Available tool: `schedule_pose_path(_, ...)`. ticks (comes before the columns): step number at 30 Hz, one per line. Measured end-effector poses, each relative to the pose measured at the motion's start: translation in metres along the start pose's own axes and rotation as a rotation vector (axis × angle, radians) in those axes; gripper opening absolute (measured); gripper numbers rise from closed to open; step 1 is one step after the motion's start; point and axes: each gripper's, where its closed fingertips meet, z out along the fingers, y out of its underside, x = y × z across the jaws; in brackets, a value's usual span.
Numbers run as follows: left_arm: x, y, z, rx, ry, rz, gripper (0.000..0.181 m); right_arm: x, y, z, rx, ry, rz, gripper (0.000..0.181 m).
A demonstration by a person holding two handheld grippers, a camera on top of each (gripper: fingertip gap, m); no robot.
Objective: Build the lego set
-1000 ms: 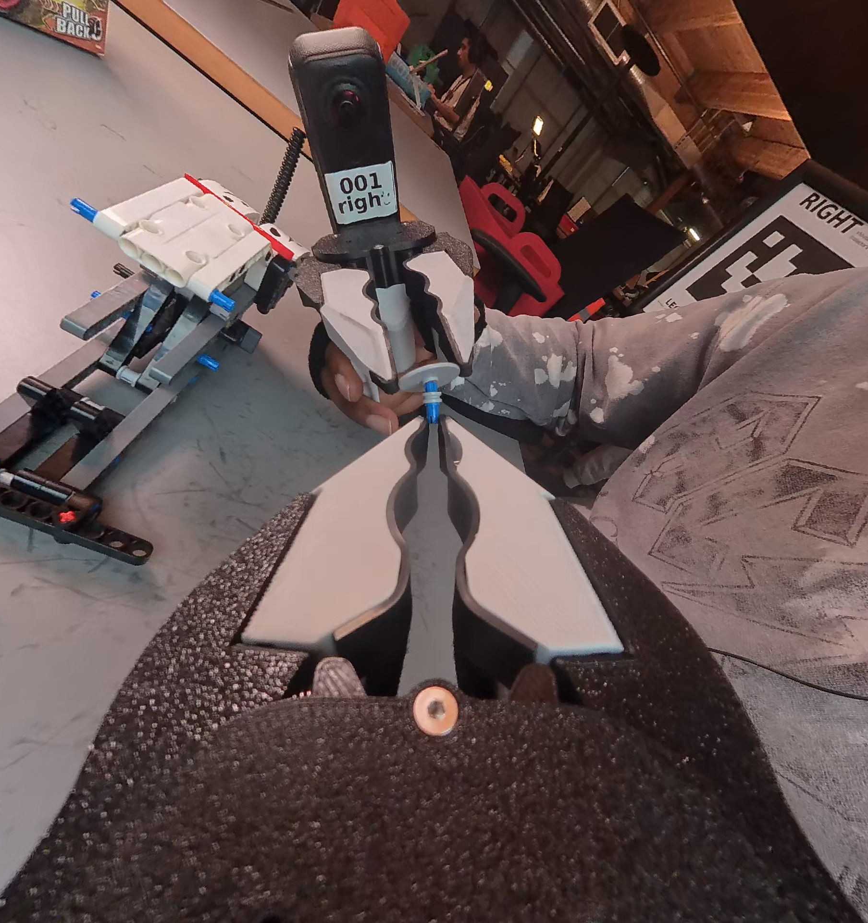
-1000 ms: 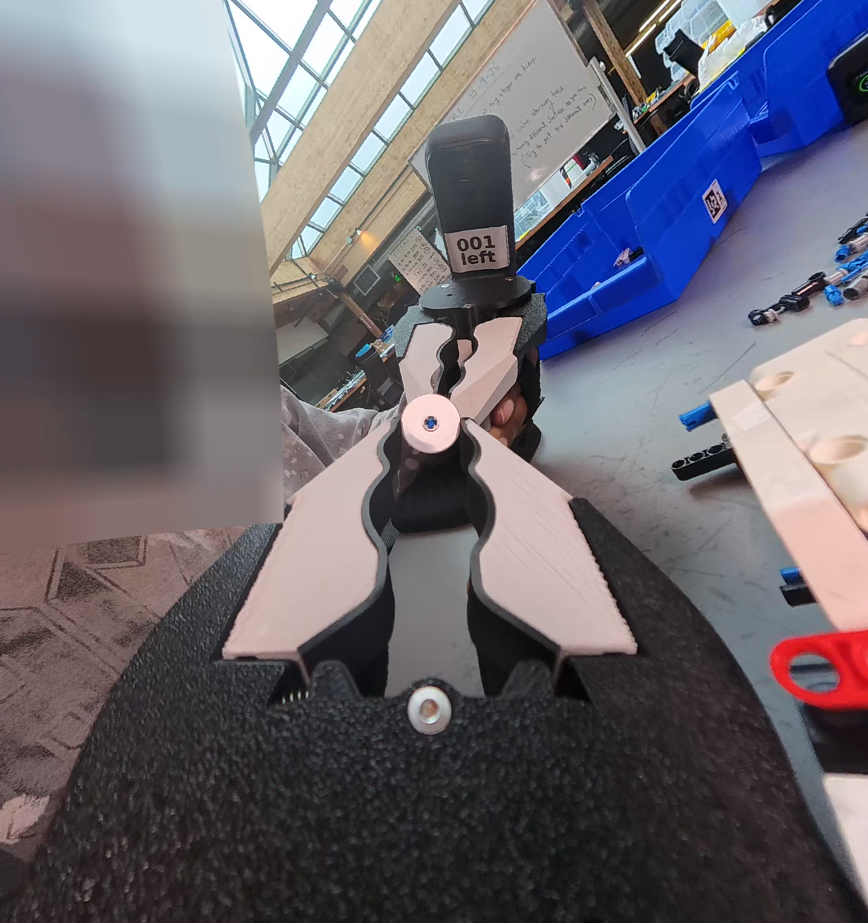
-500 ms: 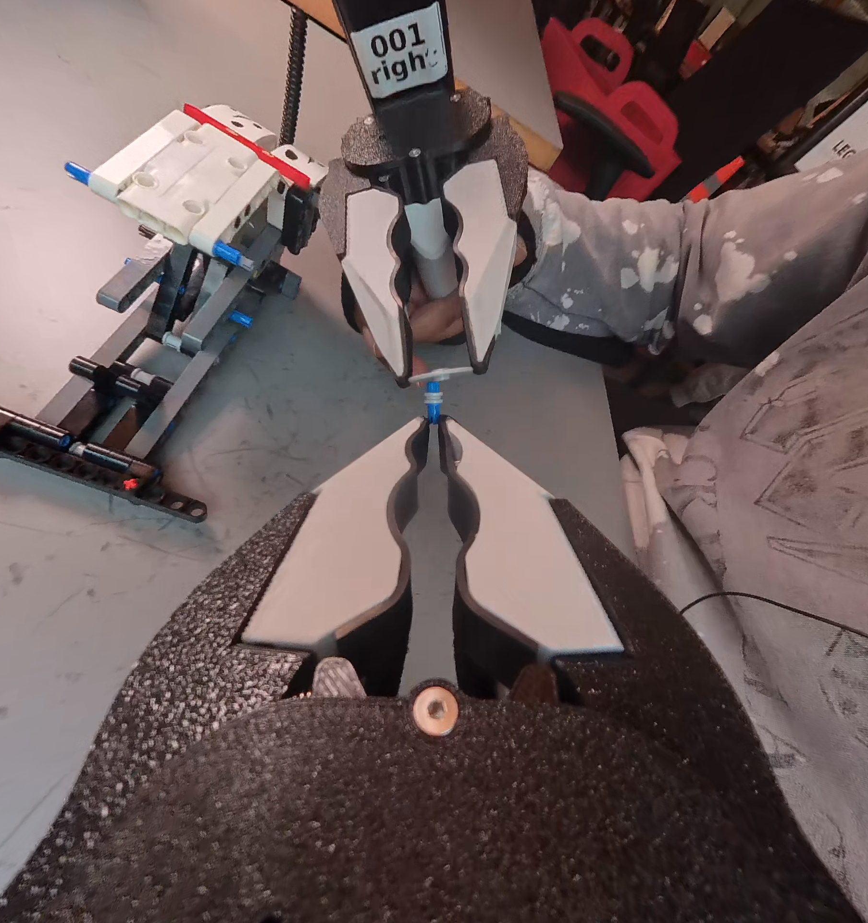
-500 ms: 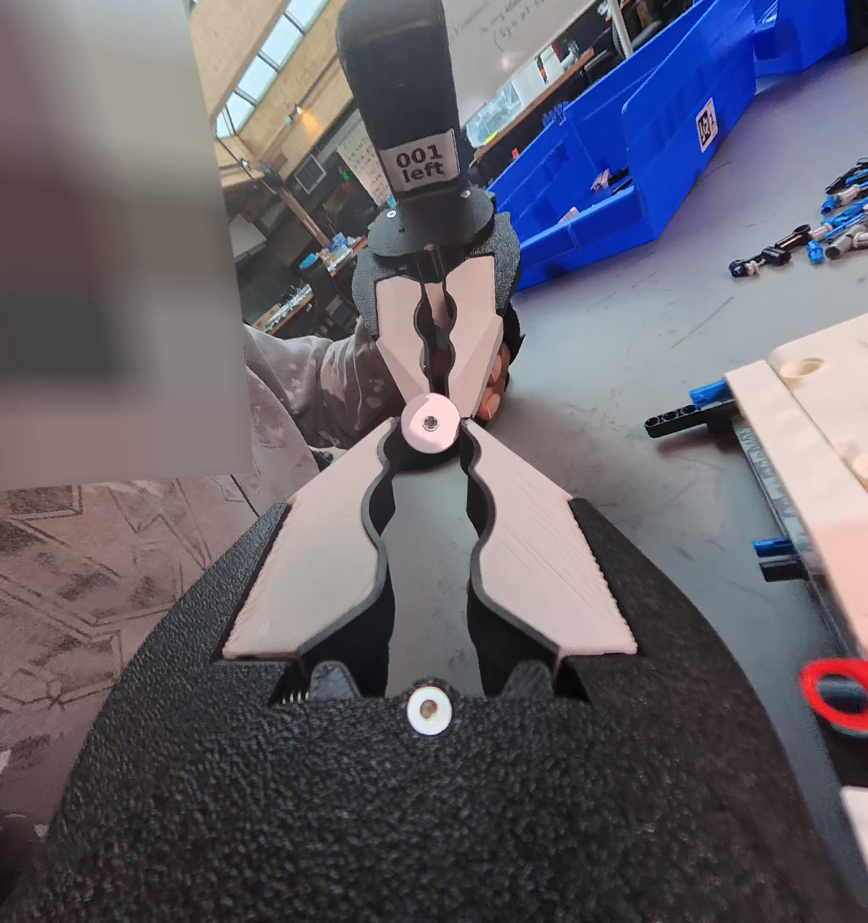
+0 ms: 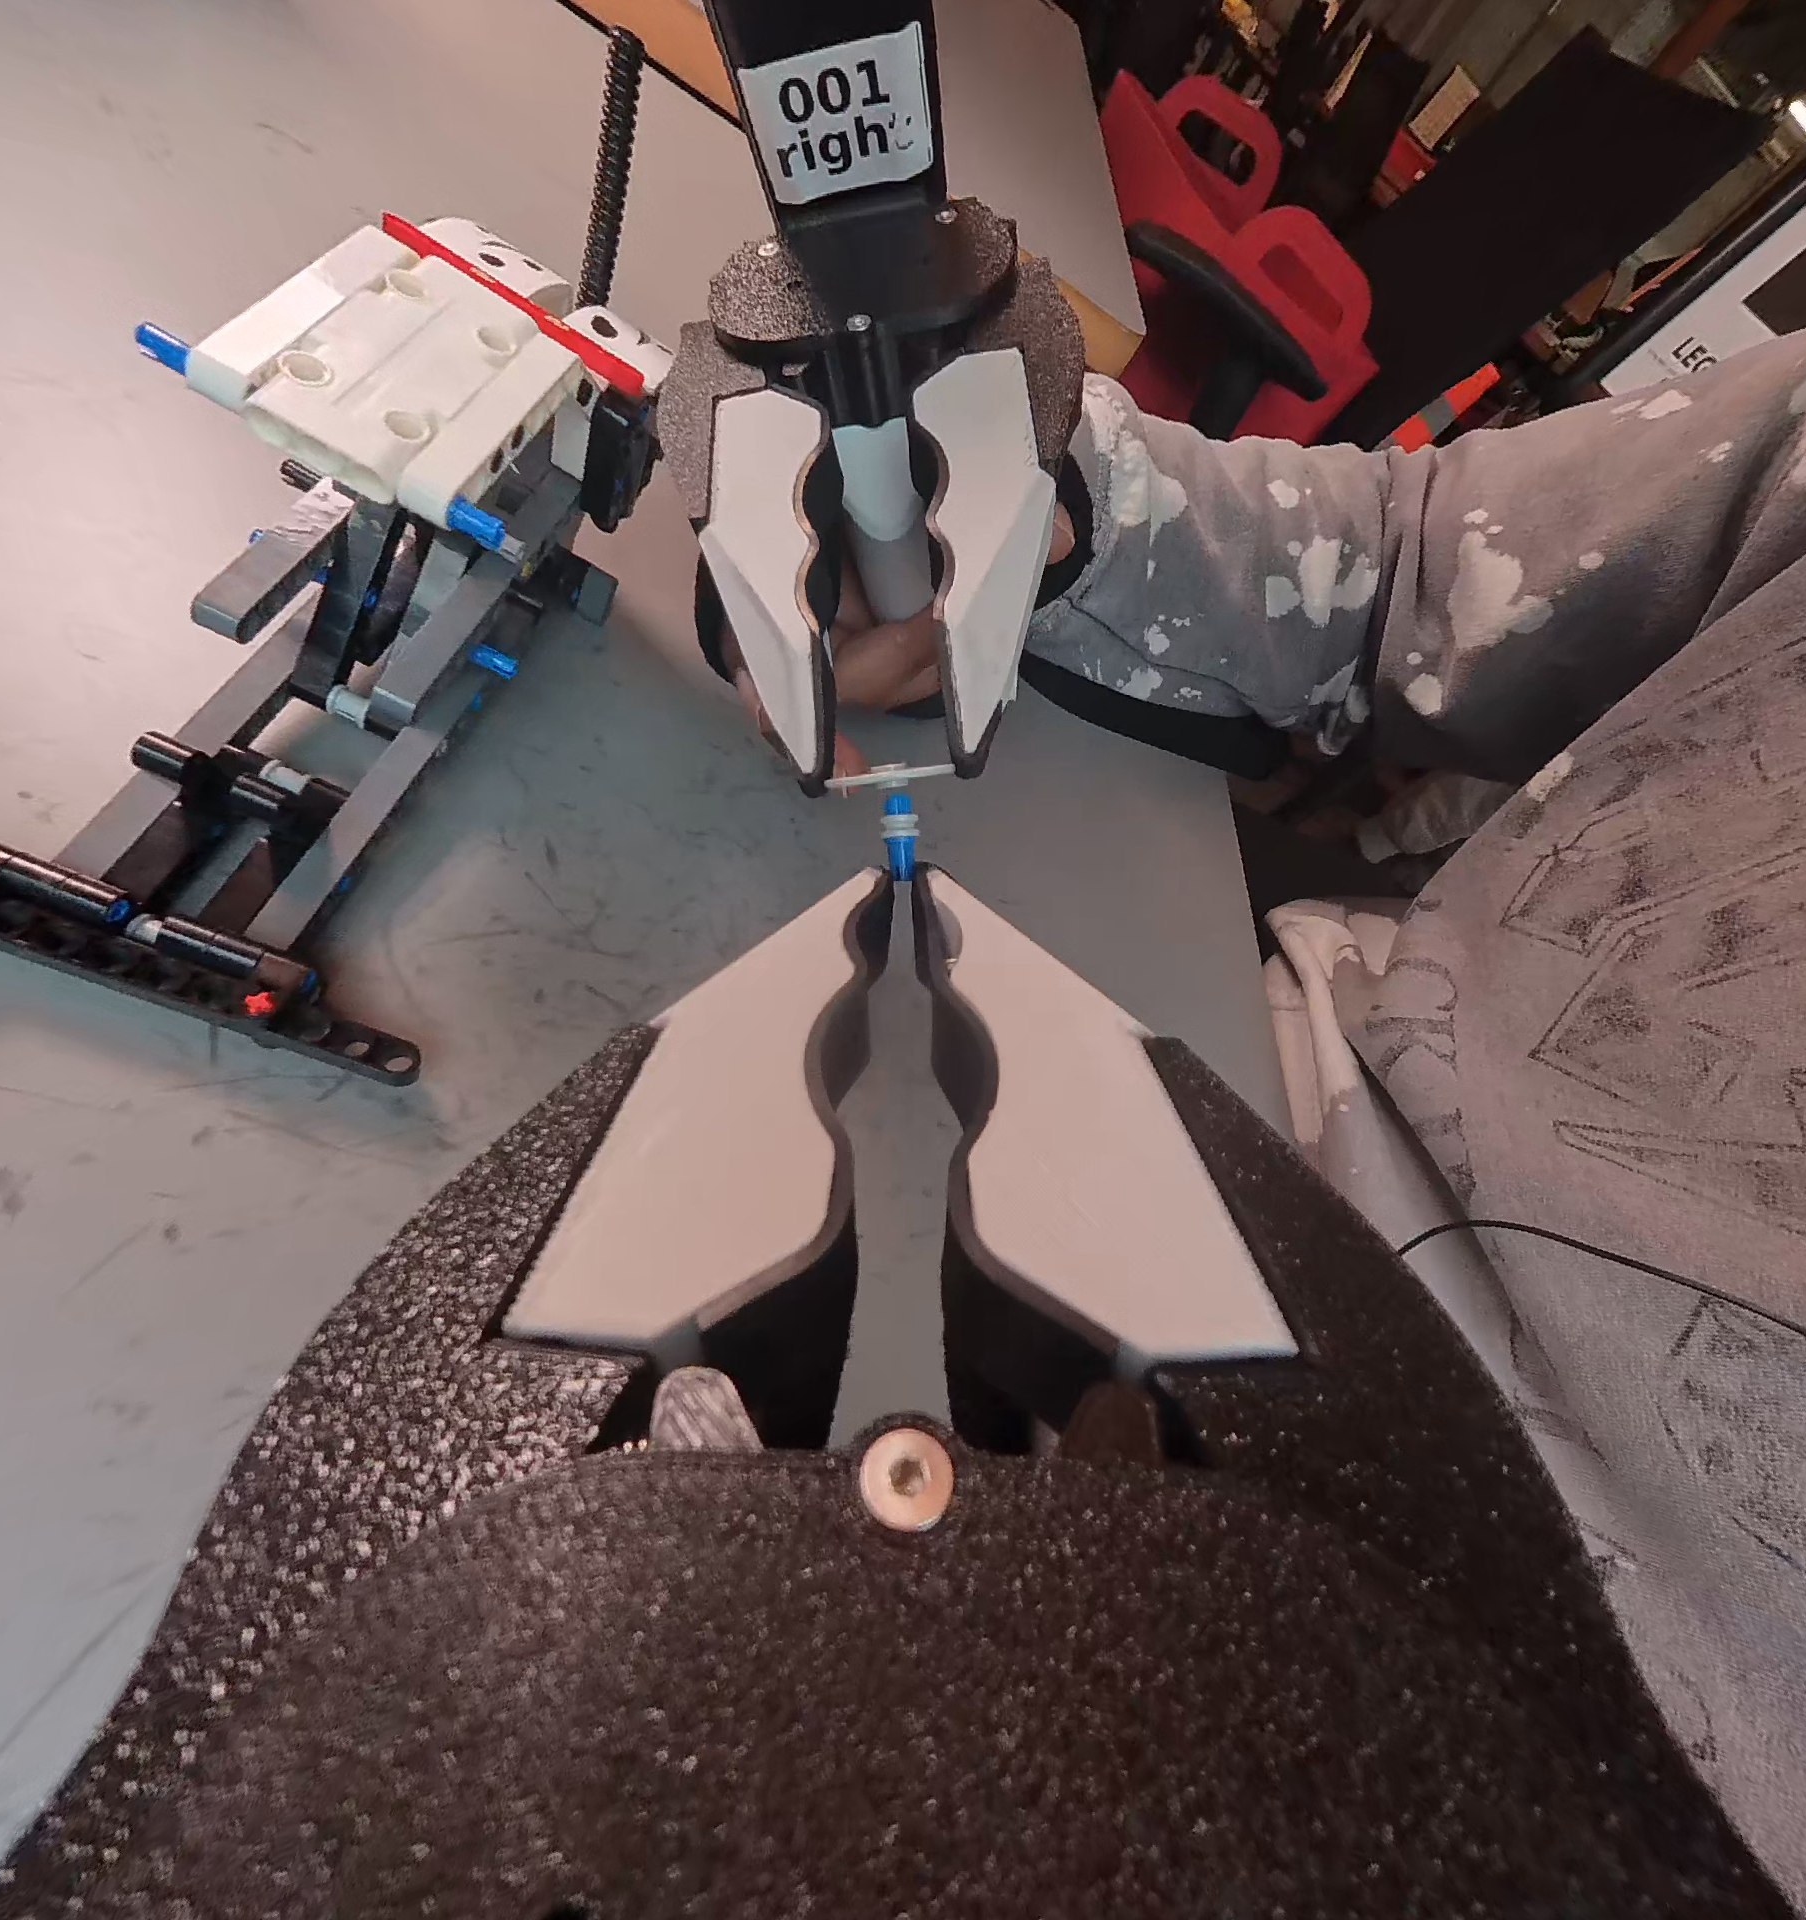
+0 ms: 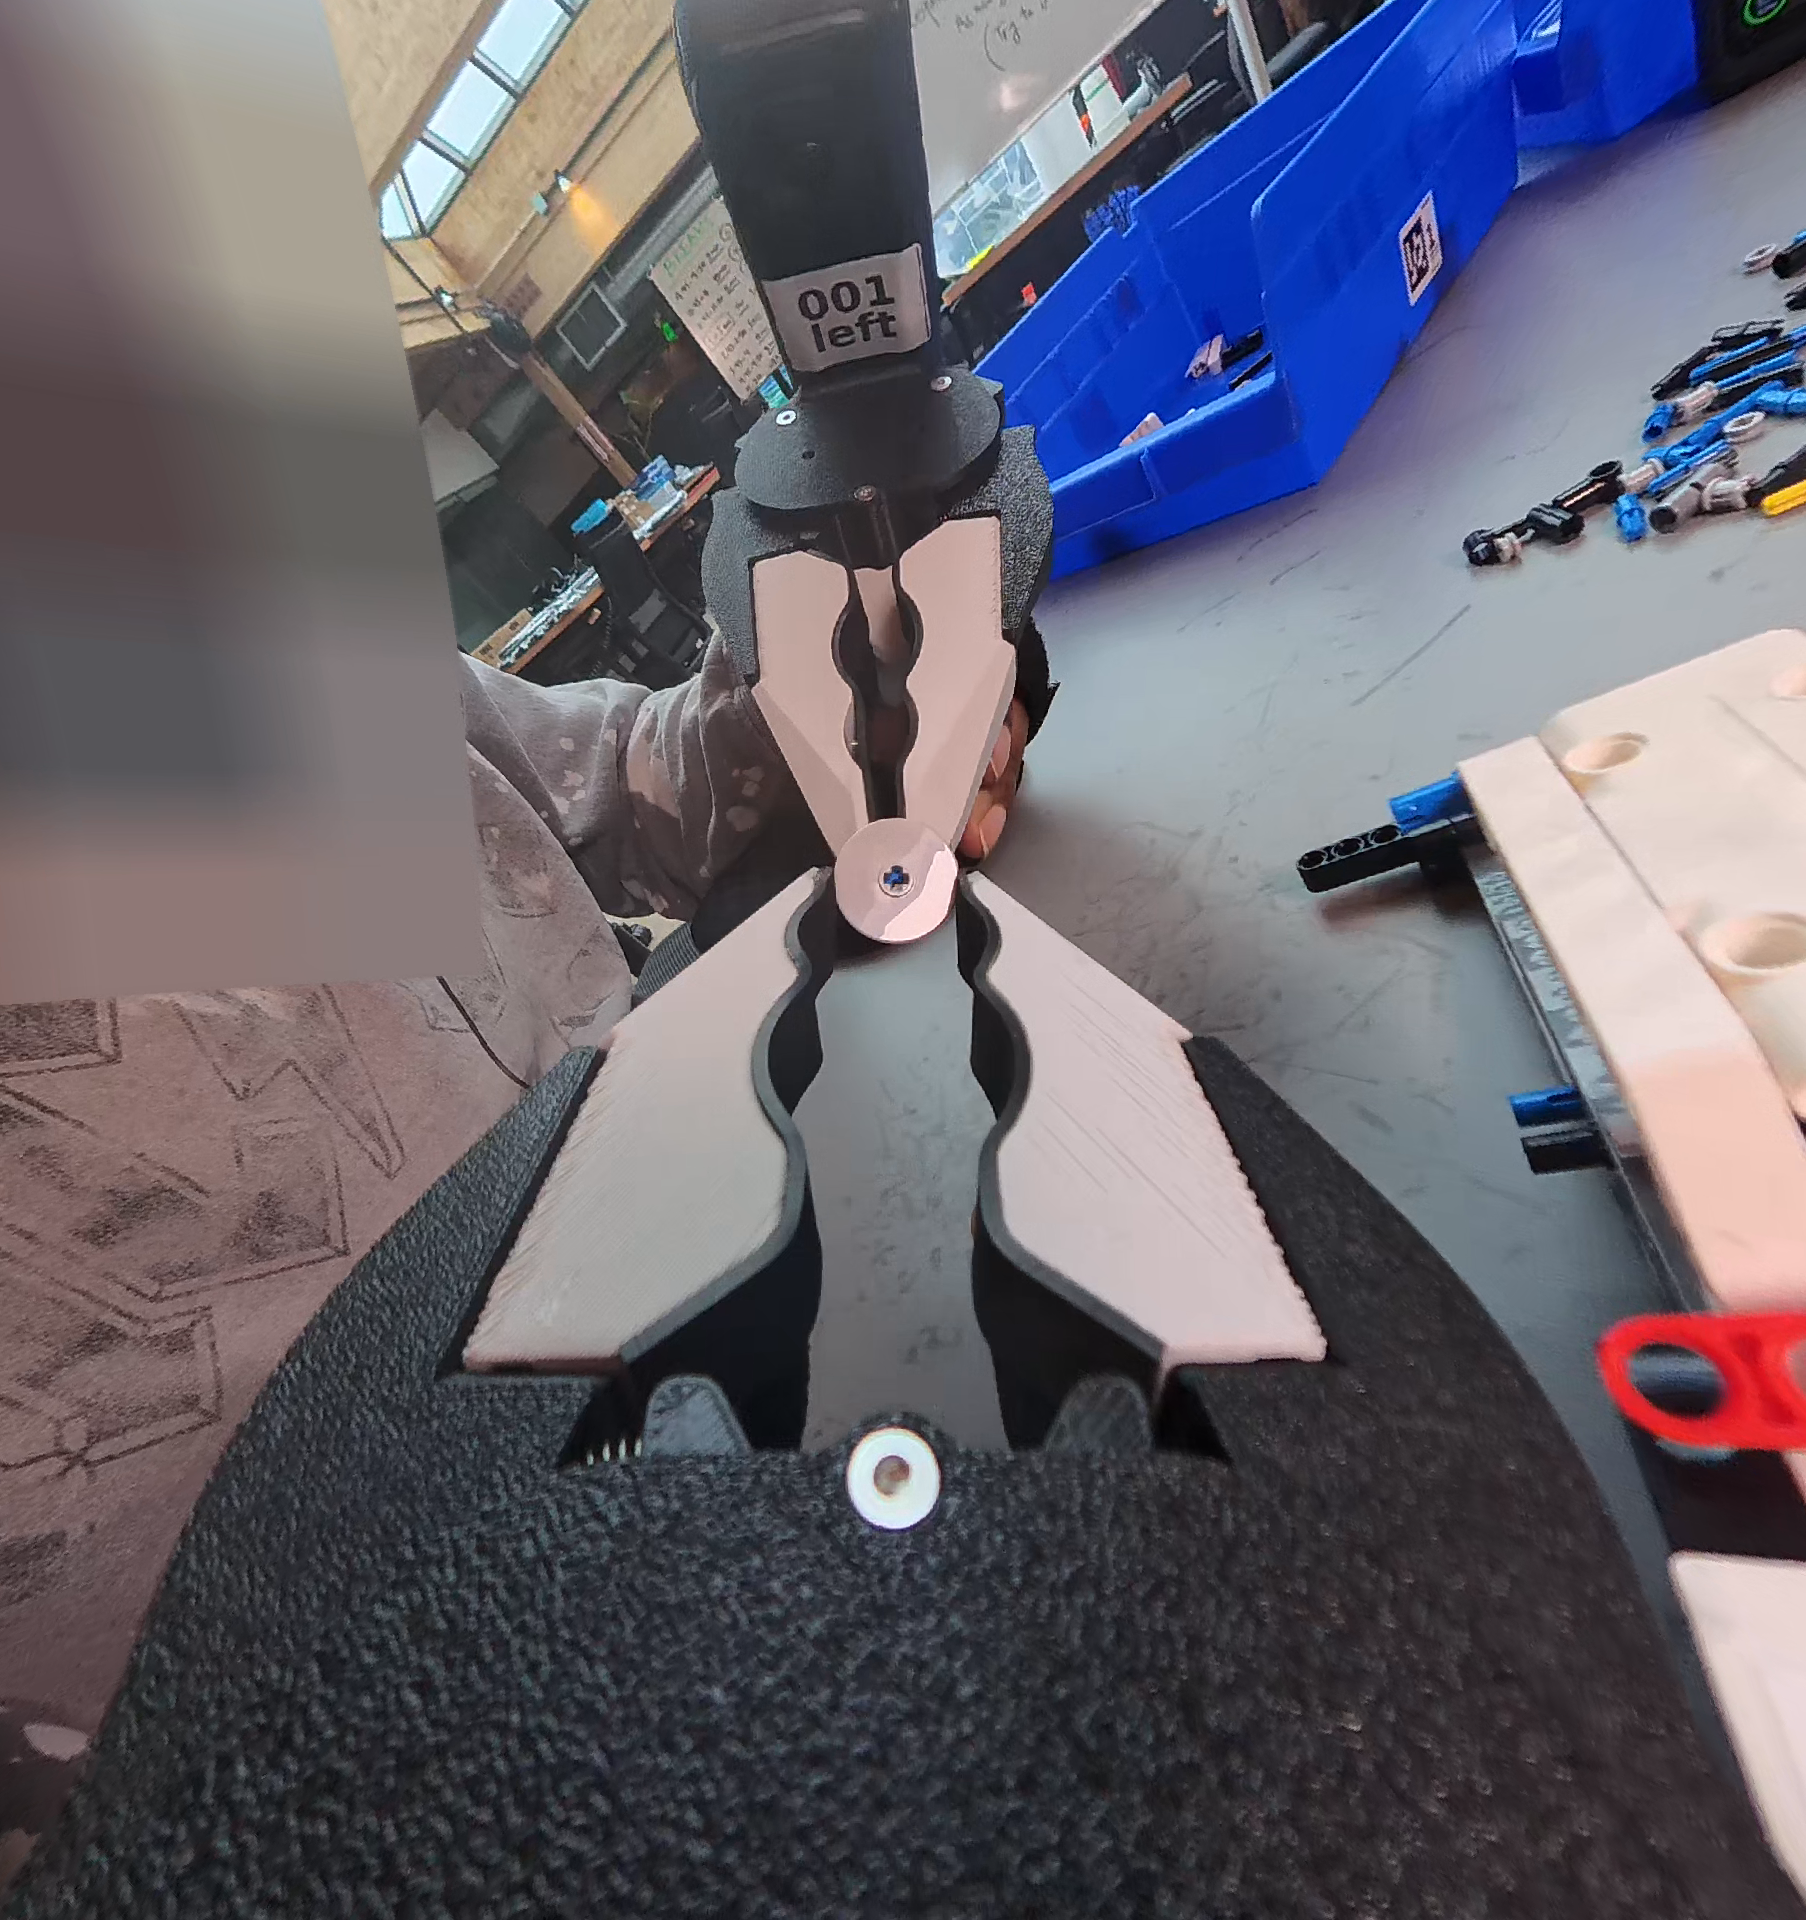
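Observation:
In the left wrist view my left gripper [image 5: 901, 878] is shut on a short blue pin [image 5: 897, 847] that carries a white bushing [image 5: 900, 826]. My right gripper [image 5: 891, 774] faces it tip to tip, shut on a thin white disc [image 5: 883, 775] held edge-on. The pin's tip meets the disc's centre. In the right wrist view my right gripper [image 6: 897, 883] holds the disc [image 6: 920, 906] face-on, and blue shows in its centre hole. The left gripper [image 6: 878, 821] stands right behind it. The half-built white, grey and black lego model [image 5: 390, 499] lies on the table to the left.
The grey table [image 5: 203, 1247] runs left; its edge and a person's grey sleeve [image 5: 1398, 540] are on the right. In the right wrist view the model's white panel [image 6: 1657, 935] and a red beam [image 6: 1730, 1382] are close on the right, with loose parts [image 6: 1709, 468] and blue bins [image 6: 1294, 343] behind. My two grippers' fingertips are within a few centimetres of each other.
Both grippers have tilted down toward the table and drawn closer together, and the disc now shows edge-on in the left wrist view. Both grips are unchanged.

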Motion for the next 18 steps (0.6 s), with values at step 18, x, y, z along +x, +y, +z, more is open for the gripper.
schedule_pose_path(18, 0.0019, 0.0014, 0.0012, -0.003, 0.025, -0.018, 0.003, -0.0008, 0.002, 0.0025, -0.014, 0.001, -0.012, 0.023)
